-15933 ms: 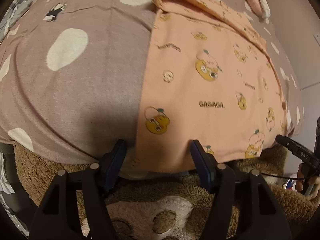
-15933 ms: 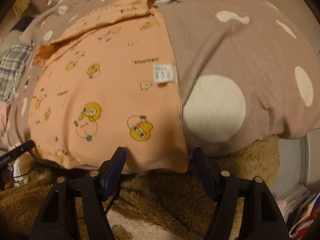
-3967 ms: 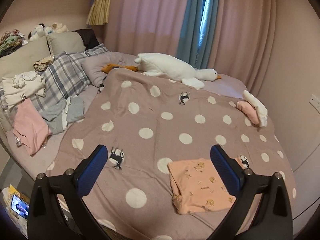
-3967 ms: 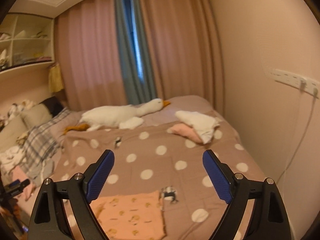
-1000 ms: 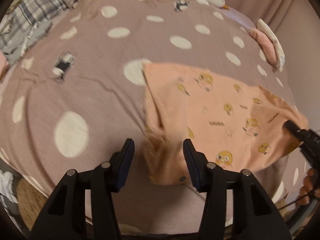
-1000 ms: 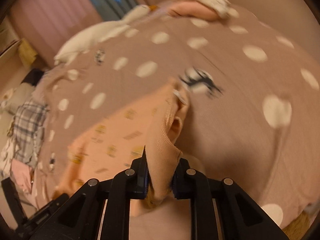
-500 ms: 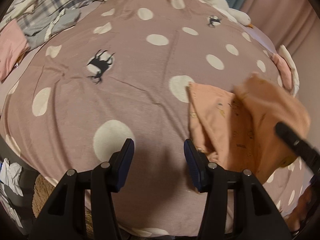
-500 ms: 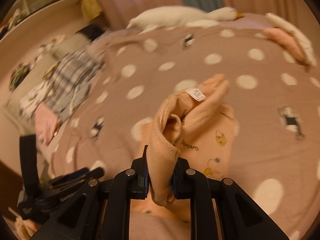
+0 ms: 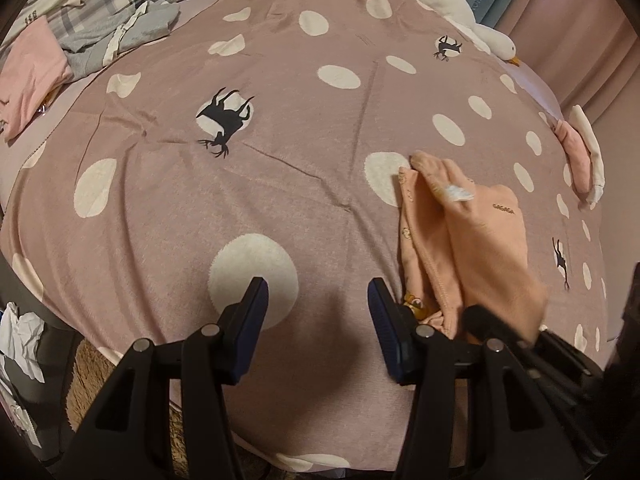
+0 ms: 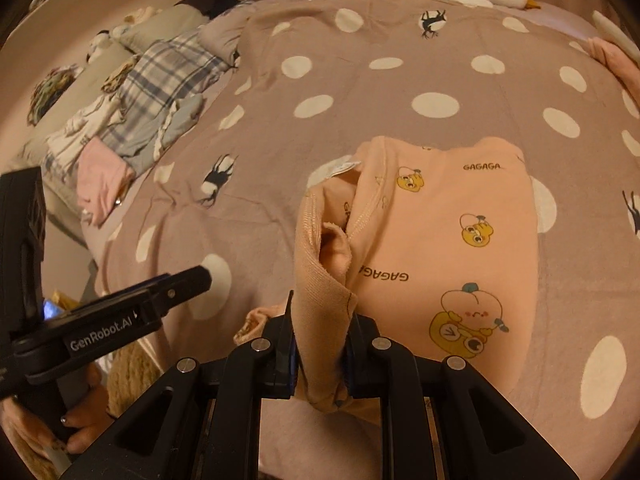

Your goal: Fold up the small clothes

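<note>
Garment: your peach shirt [image 10: 452, 240] lies half-folded on the dotted blanket [image 9: 280, 128], long axis running away from you.
Right tongs [image 10: 320, 356]: clamped on the shirt's near ribbed edge, which lifts it off the blanket.
Left tongs [image 9: 316, 320]: parted and empty, just left of the shirt; your right is nearer.
Views: right wrist shows the pinched fold; left wrist shows the white label [image 9: 458, 193] and the shirt's far corner.

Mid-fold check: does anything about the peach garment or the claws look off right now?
Yes. The peach garment isn't lying flat: its left edge is bunched and gaping, with a white label sticking out. The right claw is shut on a thick wad of that edge. The left claw is open, holding nothing.
</note>
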Demonstrator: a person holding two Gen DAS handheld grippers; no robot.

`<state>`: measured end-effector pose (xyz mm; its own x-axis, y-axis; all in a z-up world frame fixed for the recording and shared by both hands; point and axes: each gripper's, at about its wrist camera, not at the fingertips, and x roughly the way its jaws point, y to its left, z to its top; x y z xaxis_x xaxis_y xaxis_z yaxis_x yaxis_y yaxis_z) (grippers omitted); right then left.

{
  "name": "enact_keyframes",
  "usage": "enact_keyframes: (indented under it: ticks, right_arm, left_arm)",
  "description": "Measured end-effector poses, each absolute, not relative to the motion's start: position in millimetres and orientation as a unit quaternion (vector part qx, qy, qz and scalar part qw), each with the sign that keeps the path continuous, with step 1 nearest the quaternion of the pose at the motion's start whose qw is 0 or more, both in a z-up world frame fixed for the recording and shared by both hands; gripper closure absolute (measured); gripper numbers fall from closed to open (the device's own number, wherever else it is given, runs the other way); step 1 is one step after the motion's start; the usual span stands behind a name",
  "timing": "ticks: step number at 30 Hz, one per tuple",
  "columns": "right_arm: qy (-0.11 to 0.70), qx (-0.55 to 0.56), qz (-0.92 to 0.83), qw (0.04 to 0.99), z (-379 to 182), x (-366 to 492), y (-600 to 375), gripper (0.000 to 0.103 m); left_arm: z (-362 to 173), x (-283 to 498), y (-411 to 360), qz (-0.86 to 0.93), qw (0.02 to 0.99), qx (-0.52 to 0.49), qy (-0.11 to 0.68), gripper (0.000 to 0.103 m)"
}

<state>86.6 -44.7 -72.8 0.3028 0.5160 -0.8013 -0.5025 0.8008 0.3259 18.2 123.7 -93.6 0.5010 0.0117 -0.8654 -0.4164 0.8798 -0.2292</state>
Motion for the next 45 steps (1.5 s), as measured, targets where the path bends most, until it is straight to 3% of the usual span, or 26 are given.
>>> enact_keyframes:
  ticks: [6,10,13,15,26,34,42,45]
  right_arm:
    - [0.513,-0.005,0.308,0.801,-84,88,-46,0.08]
    - [0.499,-0.019,0.306,0.81,-75,82,-57,0.046]
    - [0.483,-0.02,0.303,0.821,-66,80,-76,0.029]
    - [0.467,-0.022,0.297,0.833,-63,81,-92,0.025]
    - [0.442,-0.016,0.247,0.862,-78,100,-163,0.021]
    - [0.471,-0.012,0.247,0.846,-102,109,-149,0.02]
    - [0.438,-0.065,0.296,0.846,-124,118,-128,0.02]
    - [0.421,-0.073,0.308,0.85,-129,123,-130,0.01]
  left_arm:
    - [-89,22,110,0.102,0.844,-0.203,0.486,0.04]
    - [-80,25,100,0.078,0.848,-0.206,0.482,0.029]
    - [-70,27,91,0.058,0.856,-0.204,0.471,0.021]
    - [-66,30,82,0.045,0.862,-0.196,0.466,0.017]
    - [-86,48,44,-0.011,0.852,-0.165,0.496,0.016]
    - [-138,63,38,0.003,0.815,-0.16,0.556,0.017]
    - [-156,62,37,-0.005,0.825,-0.164,0.541,0.018]
    - [-157,60,33,-0.005,0.837,-0.146,0.528,0.022]
